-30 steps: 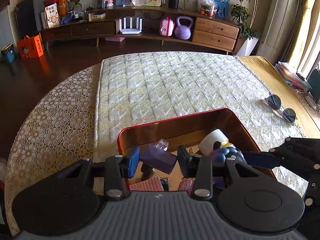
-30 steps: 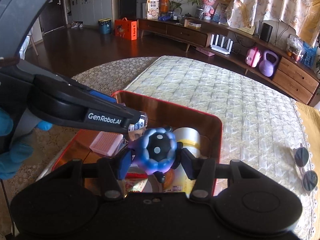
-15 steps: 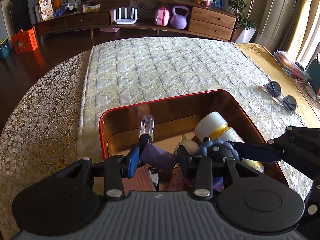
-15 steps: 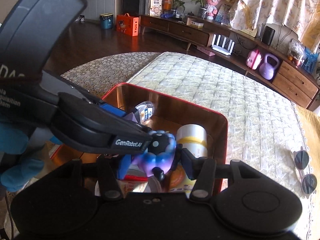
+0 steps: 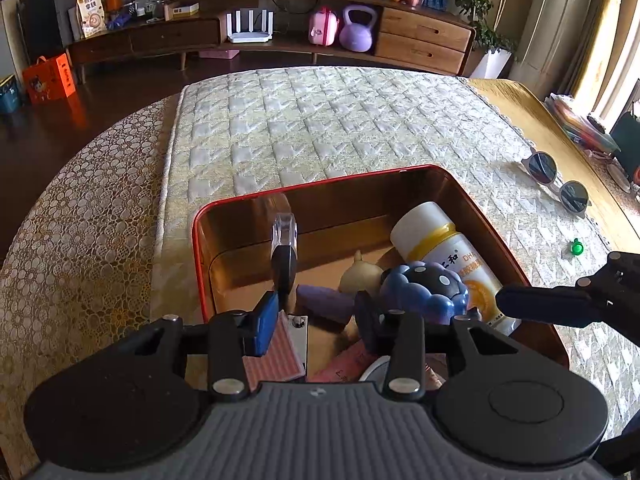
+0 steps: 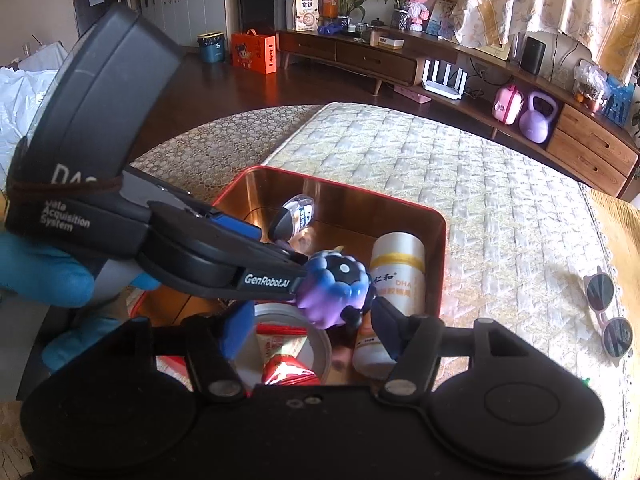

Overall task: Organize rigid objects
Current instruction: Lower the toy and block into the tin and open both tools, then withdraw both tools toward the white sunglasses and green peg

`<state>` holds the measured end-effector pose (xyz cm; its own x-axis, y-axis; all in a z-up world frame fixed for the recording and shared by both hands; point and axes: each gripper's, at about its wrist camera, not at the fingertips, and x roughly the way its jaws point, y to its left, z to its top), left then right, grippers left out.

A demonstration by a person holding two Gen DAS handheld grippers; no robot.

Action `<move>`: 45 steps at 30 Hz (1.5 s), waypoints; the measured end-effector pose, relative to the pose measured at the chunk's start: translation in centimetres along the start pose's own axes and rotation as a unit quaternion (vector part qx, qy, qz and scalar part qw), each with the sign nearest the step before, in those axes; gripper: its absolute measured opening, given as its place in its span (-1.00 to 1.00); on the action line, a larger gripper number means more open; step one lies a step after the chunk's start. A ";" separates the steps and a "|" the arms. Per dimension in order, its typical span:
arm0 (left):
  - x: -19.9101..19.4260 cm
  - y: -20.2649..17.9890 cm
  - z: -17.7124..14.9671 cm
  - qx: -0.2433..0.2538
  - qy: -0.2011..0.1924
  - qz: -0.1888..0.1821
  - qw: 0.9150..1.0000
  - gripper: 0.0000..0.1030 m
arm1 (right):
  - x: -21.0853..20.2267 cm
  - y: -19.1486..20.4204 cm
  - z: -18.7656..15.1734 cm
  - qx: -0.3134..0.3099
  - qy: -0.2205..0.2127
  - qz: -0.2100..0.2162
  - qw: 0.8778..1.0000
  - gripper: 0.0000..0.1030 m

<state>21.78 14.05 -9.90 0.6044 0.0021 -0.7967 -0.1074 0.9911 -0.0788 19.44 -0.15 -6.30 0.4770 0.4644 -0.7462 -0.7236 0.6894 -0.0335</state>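
A red-rimmed metal box (image 5: 320, 186) (image 6: 404, 208) on the quilted table holds several items. My left gripper (image 5: 316, 316) is open over the box's near left part; a purple block (image 5: 324, 300) lies in the box just past its fingertips. My right gripper (image 6: 308, 328) is open over the box's near side; the blue-purple berry toy (image 6: 334, 292) (image 5: 426, 292) rests between its fingers, loose. A white DHA bottle (image 5: 444, 248) (image 6: 394, 276) lies at the right. A small clear bottle with a black cap (image 5: 284, 248) (image 6: 294, 216) stands at the back left.
Sunglasses (image 5: 556, 178) (image 6: 608, 314) lie on the table right of the box, with a small green object (image 5: 577, 247) nearer. A red-patterned card (image 5: 272, 356), a round tin (image 6: 292, 344) and a beige figure (image 5: 360, 276) are in the box. A sideboard runs along the far wall.
Both grippers lowered into the box. My left gripper opened and let the purple block drop to the floor of the box. My right gripper opened off the berry toy.
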 end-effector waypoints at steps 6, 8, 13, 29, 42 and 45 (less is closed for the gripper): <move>-1.5 -0.1 -0.3 0.002 -0.012 -0.002 1.000 0.07 | -1.6 0.1 -0.2 0.005 -0.005 0.003 1.000 0.34; -2.1 -0.3 -0.5 0.006 -0.021 0.004 1.000 0.10 | -2.1 0.1 -0.3 0.003 -0.010 0.006 1.000 0.41; -3.4 -0.9 -0.9 0.021 -0.033 0.014 0.999 0.10 | -3.4 0.1 -0.5 0.012 -0.020 0.007 1.000 0.44; -8.2 -3.2 -1.7 0.030 -0.072 -0.007 0.997 0.31 | -7.9 -0.4 -2.2 0.029 -0.063 0.011 0.998 0.76; -8.9 -7.0 -2.6 0.036 -0.076 -0.019 0.996 0.60 | -11.9 -6.3 -6.5 0.072 -0.096 -0.015 0.993 1.00; -8.5 -8.3 -2.4 0.042 -0.076 -0.021 0.996 0.60 | -12.6 -8.8 -7.6 0.087 -0.099 -0.037 0.991 1.00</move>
<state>15.60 5.45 -3.93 0.7203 -0.0265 -0.6932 -0.0158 0.9984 -0.0546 15.99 -16.26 -1.64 0.6255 0.4976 -0.6010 -0.5951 0.8024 0.0449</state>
